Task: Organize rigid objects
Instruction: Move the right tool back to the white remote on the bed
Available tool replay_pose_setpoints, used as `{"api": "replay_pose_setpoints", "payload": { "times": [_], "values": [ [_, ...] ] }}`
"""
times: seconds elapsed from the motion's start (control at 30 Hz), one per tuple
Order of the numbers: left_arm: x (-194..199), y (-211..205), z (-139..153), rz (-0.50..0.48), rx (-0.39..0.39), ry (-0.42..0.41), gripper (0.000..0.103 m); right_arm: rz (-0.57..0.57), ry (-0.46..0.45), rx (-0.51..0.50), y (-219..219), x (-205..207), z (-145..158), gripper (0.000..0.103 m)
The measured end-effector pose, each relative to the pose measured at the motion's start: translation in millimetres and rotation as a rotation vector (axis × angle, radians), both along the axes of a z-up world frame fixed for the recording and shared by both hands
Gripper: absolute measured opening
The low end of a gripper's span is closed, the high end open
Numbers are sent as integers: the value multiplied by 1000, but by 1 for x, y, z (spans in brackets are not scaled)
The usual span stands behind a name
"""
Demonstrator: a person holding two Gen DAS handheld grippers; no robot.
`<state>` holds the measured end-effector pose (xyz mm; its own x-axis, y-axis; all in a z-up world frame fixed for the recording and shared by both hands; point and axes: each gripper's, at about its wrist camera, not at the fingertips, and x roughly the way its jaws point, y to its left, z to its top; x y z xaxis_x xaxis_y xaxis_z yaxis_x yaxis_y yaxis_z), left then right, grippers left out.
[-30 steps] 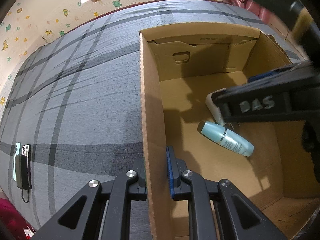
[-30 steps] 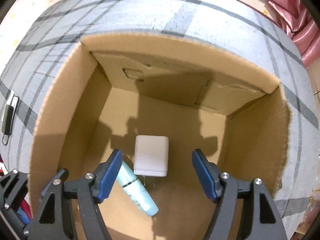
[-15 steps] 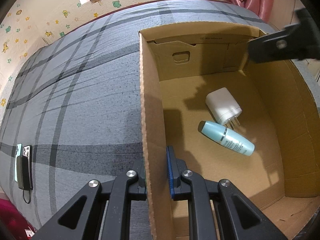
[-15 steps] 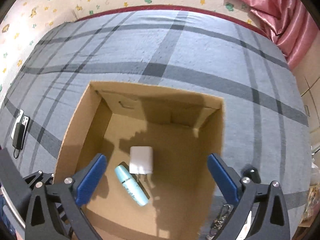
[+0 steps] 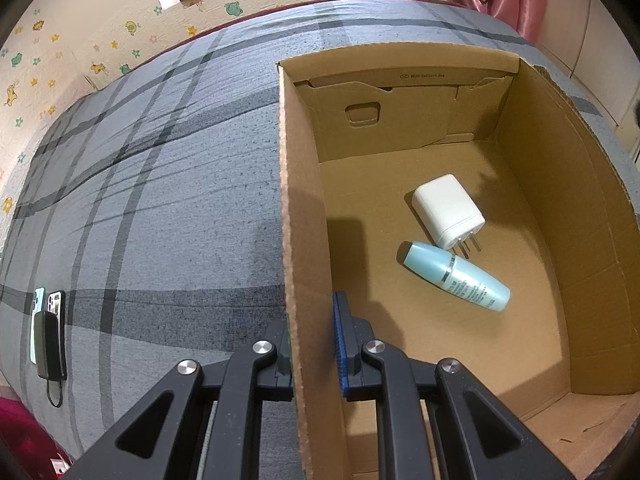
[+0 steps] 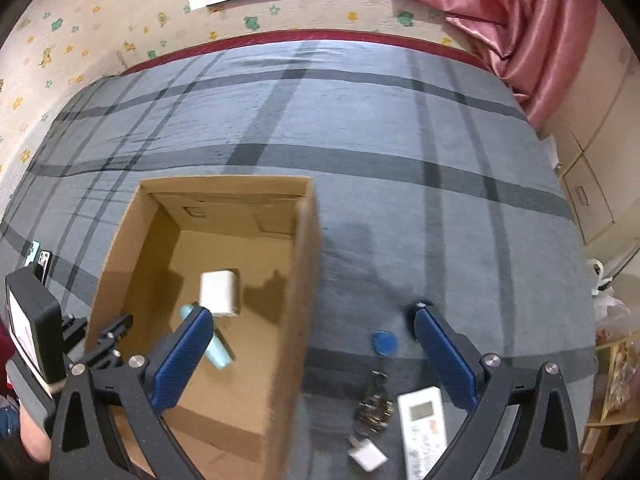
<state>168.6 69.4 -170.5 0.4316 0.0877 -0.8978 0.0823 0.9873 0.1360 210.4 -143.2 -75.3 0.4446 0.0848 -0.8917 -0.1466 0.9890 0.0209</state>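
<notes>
Lying in the box (image 5: 532,184), the white plug (image 5: 446,208) and the blue bottle (image 5: 456,276) touch on its floor. The left gripper (image 5: 312,344) pinches the box's left wall. The right gripper (image 6: 312,344) has just been opening; it hangs wide with nothing in it above the grey blanket (image 6: 360,128), over a remote (image 6: 424,424), keys (image 6: 374,404) and a small charger (image 6: 366,454).

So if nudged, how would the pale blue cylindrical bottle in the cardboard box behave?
The pale blue cylindrical bottle lies on its side, so it would probably roll. Its smooth plastic looks slippery. It touches the white plug adapter's prongs, likely shifting it.
</notes>
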Motion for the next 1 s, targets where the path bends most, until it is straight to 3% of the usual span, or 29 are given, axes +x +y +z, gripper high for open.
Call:
{"api": "replay_pose_setpoints", "payload": {
  "times": [0.47,1.0],
  "values": [
    [-1,0,1,0,-2,-2,14,-105,0,-3,-75,-47,-12,103],
    [-1,-1,0,-1,9,-4,15,-179,52,1,-132,-96,-81,103]
  ]
}}
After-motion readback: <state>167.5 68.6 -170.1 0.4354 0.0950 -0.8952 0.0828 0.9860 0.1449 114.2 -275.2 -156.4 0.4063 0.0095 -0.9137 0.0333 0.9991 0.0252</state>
